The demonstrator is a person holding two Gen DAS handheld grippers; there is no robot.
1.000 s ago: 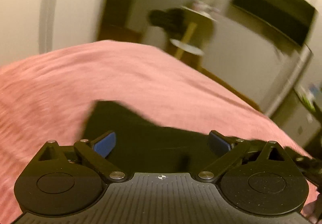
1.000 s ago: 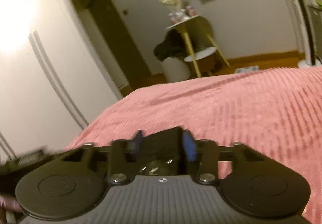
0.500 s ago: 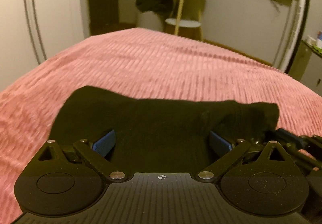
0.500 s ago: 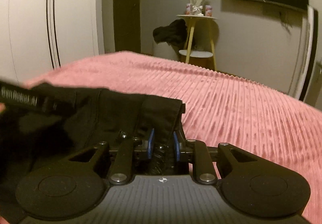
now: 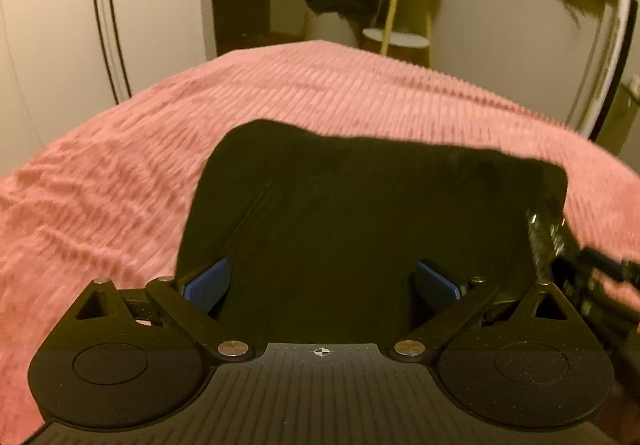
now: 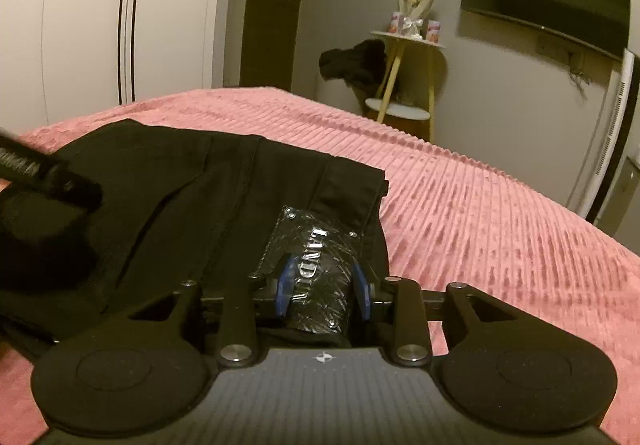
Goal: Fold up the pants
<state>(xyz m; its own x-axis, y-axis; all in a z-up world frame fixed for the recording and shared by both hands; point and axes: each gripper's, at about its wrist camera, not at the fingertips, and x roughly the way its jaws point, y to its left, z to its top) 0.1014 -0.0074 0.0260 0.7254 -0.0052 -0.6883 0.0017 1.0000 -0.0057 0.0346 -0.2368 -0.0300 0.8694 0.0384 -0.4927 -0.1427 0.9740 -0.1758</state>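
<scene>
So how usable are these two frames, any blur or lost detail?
Left wrist view: motion blur on the room and pink bedspread; black pants read as a featureless mass. Right wrist view: sharper, seams and the label patch legible; fisheye bends the walls in both.

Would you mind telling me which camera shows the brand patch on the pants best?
The right wrist view: the brand patch sits sharp between the right tongs. The left wrist view shows only a blurred sliver of it.
</scene>
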